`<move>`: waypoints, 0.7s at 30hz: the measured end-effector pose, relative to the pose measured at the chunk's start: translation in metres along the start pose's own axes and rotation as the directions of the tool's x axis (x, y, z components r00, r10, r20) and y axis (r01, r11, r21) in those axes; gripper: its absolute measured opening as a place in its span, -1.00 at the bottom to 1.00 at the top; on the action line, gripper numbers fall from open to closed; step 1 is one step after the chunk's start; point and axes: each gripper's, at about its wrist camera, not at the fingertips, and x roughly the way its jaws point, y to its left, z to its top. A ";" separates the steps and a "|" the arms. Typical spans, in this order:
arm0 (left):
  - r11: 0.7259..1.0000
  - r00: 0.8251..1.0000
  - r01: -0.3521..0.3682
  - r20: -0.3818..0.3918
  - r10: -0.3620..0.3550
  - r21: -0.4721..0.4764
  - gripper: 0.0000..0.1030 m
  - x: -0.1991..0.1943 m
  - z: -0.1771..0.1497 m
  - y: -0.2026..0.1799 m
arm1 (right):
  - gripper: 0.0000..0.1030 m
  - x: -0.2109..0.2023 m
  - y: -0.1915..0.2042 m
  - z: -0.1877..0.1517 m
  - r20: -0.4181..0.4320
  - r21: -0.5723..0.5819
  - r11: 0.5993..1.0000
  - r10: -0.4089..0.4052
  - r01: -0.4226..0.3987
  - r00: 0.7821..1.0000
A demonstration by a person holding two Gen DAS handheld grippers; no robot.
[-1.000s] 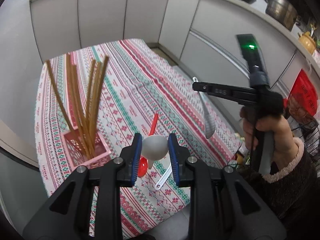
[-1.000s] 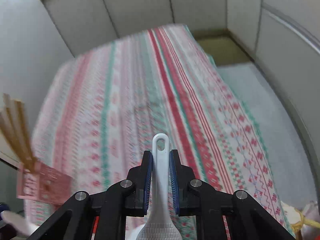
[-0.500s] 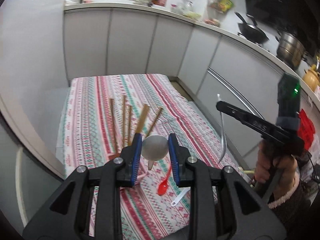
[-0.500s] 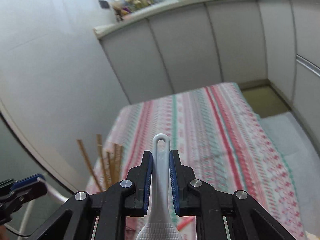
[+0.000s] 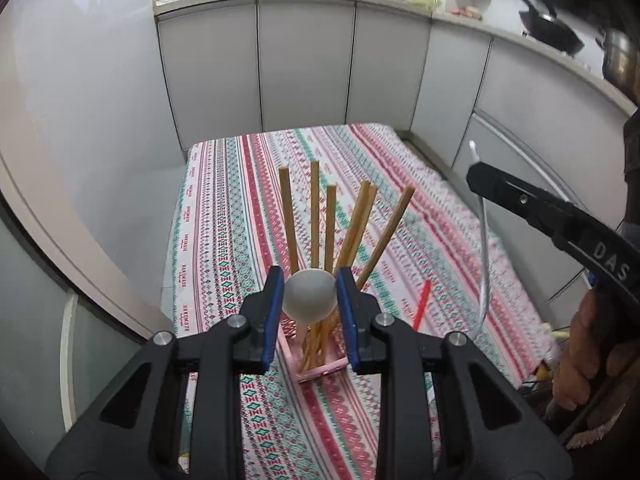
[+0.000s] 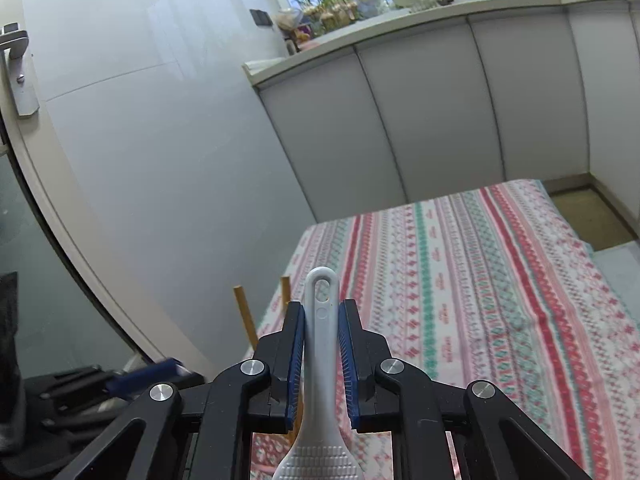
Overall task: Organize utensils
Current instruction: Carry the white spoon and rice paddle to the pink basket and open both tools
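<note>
My left gripper [image 5: 310, 280] is shut on the round bowl of a white spoon [image 5: 309, 300], right above a pink holder [image 5: 320, 370] with several wooden chopsticks [image 5: 329, 232] fanned out in it. A red spoon handle [image 5: 421, 306] lies on the cloth just right of the holder. My right gripper [image 6: 321, 308] is shut on the handle of a white rice paddle [image 6: 321, 344]. In the left wrist view the right gripper [image 5: 476, 178] hangs at the right, above the table, with the rice paddle [image 5: 484, 248] edge-on below it. Two chopstick tips [image 6: 245, 320] show left of the right gripper.
A striped patterned tablecloth [image 5: 240, 208] covers the table, which is walled in by grey cabinets [image 5: 304, 60] behind and to the right and a white wall on the left. A person's hand [image 5: 580, 344] holds the right gripper. The left gripper [image 6: 148, 372] shows blurred at lower left.
The left gripper has swung over the chopstick holder, which went from the left to straight below the held spoon. The right gripper has risen and tipped up, still holding the rice paddle.
</note>
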 end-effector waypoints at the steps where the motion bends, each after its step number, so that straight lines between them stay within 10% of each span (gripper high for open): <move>1: 1.000 1.000 -0.004 -0.008 0.004 0.001 -0.44 0.004 -0.001 0.000 | -0.69 0.003 0.002 -0.002 0.003 0.002 1.000 0.008 -0.008 1.000; 21: 0.975 0.992 0.113 -0.030 -0.121 -0.193 -0.27 0.007 -0.004 0.050 | -0.69 0.046 0.029 -0.027 0.036 -0.039 0.999 0.000 0.001 0.999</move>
